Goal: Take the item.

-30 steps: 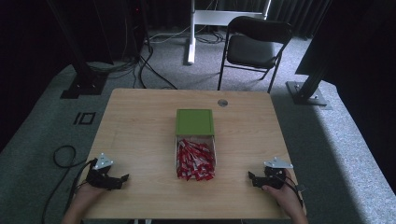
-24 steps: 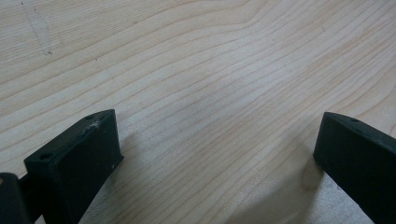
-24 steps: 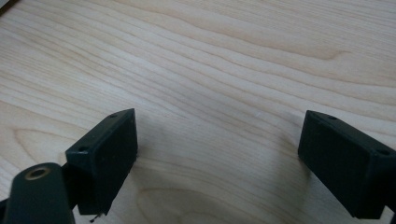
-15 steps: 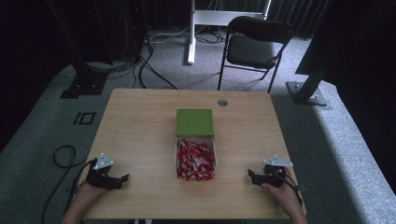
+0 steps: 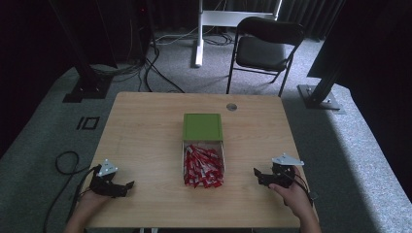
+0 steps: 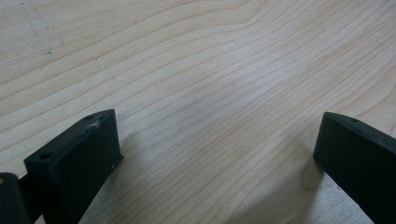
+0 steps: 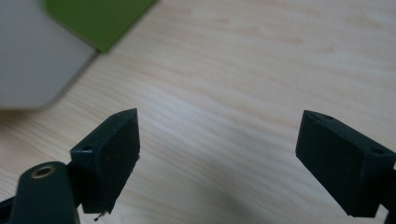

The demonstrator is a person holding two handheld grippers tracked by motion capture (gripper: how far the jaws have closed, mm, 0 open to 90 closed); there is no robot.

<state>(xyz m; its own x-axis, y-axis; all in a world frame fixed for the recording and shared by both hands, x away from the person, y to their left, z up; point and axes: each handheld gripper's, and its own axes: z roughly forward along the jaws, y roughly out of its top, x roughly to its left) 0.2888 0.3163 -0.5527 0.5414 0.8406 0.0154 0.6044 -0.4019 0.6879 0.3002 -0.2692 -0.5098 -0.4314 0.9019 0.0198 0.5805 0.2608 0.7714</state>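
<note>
**Both tools parked wide open either side of the packet box**

The clear box sat at the middle of the counter, packed with red packets, and its green lid lay flat just beyond it on the far side, touching or nearly touching the box's far edge. Nothing was gripping either one.

Out to the left, near the front edge, the left tool rested low on the counter in the person's left hand, jaws pointing right toward the box but well apart from it. In the left gripper view, the left tool had its jaws spread wide with bare wood grain between them, holding nothing.

Over on the right, the right tool sat near the front edge in the person's right hand, grey plate on top, jaws aimed left at the box, near it yet clear of it. In the right gripper view, the right tool was equally wide open and empty, with a blurred corner of the box and a sliver of the green lid at upper left.

Beyond the counter, a black folding chair stood on the grey carpet.
</note>
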